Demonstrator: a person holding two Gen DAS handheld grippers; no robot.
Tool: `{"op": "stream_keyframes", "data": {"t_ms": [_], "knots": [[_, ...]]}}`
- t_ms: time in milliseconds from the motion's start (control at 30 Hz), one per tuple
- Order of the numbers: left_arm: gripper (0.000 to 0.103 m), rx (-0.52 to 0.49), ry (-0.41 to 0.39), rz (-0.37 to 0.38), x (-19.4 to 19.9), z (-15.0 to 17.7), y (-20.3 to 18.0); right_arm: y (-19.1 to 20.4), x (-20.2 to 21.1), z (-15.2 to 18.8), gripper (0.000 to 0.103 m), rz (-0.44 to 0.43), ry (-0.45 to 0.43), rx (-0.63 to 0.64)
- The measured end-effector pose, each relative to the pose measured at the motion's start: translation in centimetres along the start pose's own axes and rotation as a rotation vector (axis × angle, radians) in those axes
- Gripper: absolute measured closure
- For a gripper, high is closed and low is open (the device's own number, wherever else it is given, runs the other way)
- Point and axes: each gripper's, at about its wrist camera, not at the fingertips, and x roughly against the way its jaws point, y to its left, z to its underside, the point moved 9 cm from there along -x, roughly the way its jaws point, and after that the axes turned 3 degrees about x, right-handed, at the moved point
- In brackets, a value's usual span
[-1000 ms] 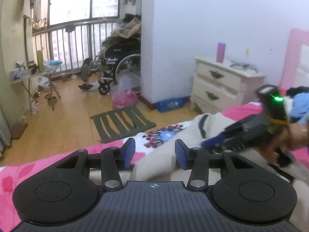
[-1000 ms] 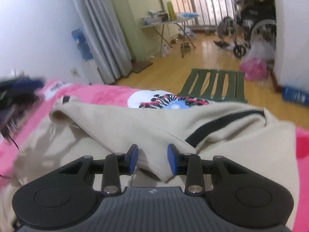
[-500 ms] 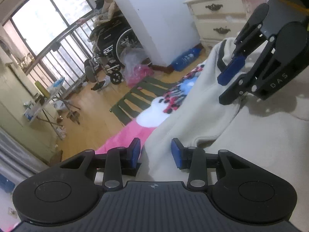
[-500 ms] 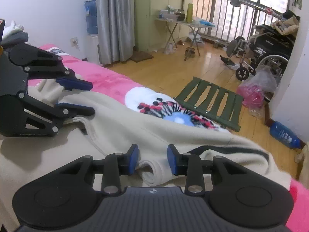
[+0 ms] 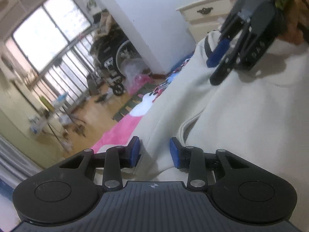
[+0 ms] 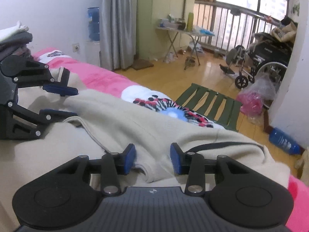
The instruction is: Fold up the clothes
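Left wrist view, read from left to right: the balcony window and floor fill the upper left, a strip of pink bedspread [image 5: 117, 133] runs through the lower middle, and the cream garment [image 5: 251, 116] covers the right half. The left gripper [image 5: 154, 151] sits low at the bottom centre with a raised fold of the garment between its blue pads; its jaws have just been closing, though the pads are still parted and whether they press the cloth yet I cannot tell. At the upper right the right gripper [image 5: 220, 58] rests on the cloth beside a black trim.

In the right wrist view the left gripper [image 6: 63, 100] shows at the far left, its fingers spread around the garment's [image 6: 119, 116] folded edge. At the bottom centre the right gripper [image 6: 152, 158] straddles a rolled hem; its jaws have just been opening, and the pads stand clear of the cloth.

Both tools seem to be picking up a long edge for a fold. Next, each needs a firm pinch on its edge before any lift.

The garment's far edge lies near the bed's side, past which the floor drops away; the room towards the folding table [image 6: 183, 32] is open.
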Motion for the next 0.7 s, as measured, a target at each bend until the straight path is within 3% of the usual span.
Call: {"op": "stream_keyframes", "data": {"t_ms": [100,133,267,433,500,567,600,700], "knots": [[0.063,-0.019,0.013,-0.009,0.1,-0.7,0.3,0.0,1.0,-0.7,0.06,0.019,0.023,0.023],[0.058,-0.021,0.014,-0.007,0.5,-1.1,0.6,0.0,1.5,-1.1,0.06,0.02,0.016,0.026],[0.056,0.024,0.006,0.03,2.1,-2.0,1.7,-0.5,3.8,-3.2,0.06,0.033,-0.045,0.023],[0.054,0.136,-0.038,0.033,2.6,-3.2,2.7,-1.4,3.6,-4.6,0.064,-0.011,-0.098,-0.126],[0.054,0.192,0.028,0.064,1.3,-2.6,2.4,-1.2,2.9,-4.3,0.065,-0.077,-0.104,-0.218],[0.054,0.253,0.131,0.095,-0.4,-0.9,1.5,-0.9,1.0,-2.2,0.067,-0.112,-0.035,-0.277],[0.054,0.257,0.127,0.087,-0.5,-0.7,1.2,-0.6,-0.2,-0.7,0.069,-0.107,0.023,-0.275],[0.054,0.265,0.11,0.077,0.2,-1.1,1.1,-0.9,-0.3,0.8,0.072,-0.094,-0.005,-0.306]]}}
